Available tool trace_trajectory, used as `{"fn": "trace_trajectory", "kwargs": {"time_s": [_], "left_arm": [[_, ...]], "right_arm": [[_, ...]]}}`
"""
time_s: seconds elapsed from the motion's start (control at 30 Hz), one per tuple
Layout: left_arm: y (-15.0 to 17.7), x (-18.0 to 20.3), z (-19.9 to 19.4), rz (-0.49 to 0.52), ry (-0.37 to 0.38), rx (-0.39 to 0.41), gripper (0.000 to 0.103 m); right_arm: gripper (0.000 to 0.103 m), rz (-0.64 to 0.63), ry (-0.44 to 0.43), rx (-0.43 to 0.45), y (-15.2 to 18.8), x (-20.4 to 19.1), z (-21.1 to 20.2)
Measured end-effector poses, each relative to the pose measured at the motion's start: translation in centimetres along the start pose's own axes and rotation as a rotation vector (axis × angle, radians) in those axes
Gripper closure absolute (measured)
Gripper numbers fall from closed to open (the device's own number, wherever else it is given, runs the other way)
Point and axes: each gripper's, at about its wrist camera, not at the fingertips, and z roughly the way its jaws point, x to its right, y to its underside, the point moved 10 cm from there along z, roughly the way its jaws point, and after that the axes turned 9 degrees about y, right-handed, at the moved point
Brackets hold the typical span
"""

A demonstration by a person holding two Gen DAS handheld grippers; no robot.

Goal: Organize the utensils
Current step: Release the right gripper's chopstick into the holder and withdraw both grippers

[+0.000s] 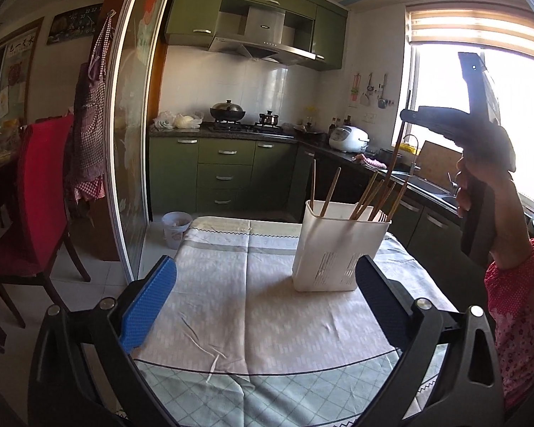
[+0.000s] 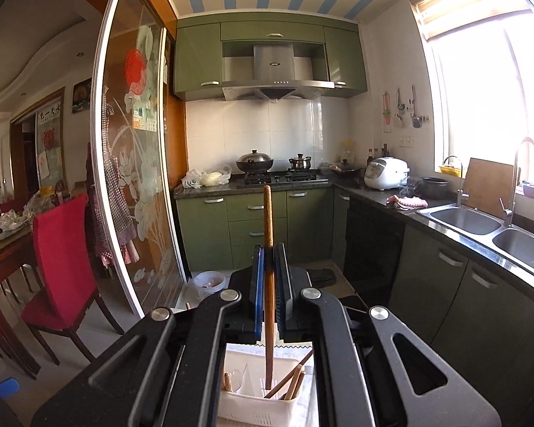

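Nearly finished: several chopsticks already stand in white holder on tabletop. Right gripper clamps one chopstick upright above holder, not yet released. Left gripper spread wide, empty. No loose utensils visible on cloth.

A white plastic utensil holder, rectangular with slotted vents low on its walls, stands upright on the pale patterned tablecloth. Several slim brown wooden chopsticks lean inside it at different angles, their upper ends fanning out above the rim. One more long brown wooden chopstick hangs nearly vertical above the holder, pinched partway along its length between the blue pads of the right gripper, its lower end reaching down into the holder's open top among the others.
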Motion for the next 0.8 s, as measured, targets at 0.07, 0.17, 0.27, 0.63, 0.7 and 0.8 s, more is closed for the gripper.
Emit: {"fn": "trace_trajectory", "kwargs": {"time_s": [0.07,0.17,0.27,0.63,0.7,0.8], "left_arm": [[0.1,0.3,0.1,0.010,0.002,-0.003,0.007],[0.1,0.6,0.2,0.027,-0.015,-0.003,0.007],[0.3,0.9,0.8,0.051,-0.033,-0.022,0.007],[1.4,1.0,1.9,0.086,-0.082,-0.080,0.007],[1.5,0.9,2.0,0.083,-0.081,-0.086,0.007],[1.5,1.2,2.0,0.090,-0.084,-0.090,0.007]], "right_arm": [[0.096,0.002,0.001,-0.024,0.7,0.0,0.8],[0.096,-0.014,0.002,-0.048,1.7,-0.1,1.6],[0.096,-0.039,-0.003,-0.074,3.1,-0.6,2.1],[0.096,-0.096,0.010,-0.165,7.9,-2.2,4.1],[0.096,-0.103,0.006,-0.178,8.2,-2.2,4.2],[0.075,-0.131,0.004,-0.191,8.5,-2.5,4.1]]}}
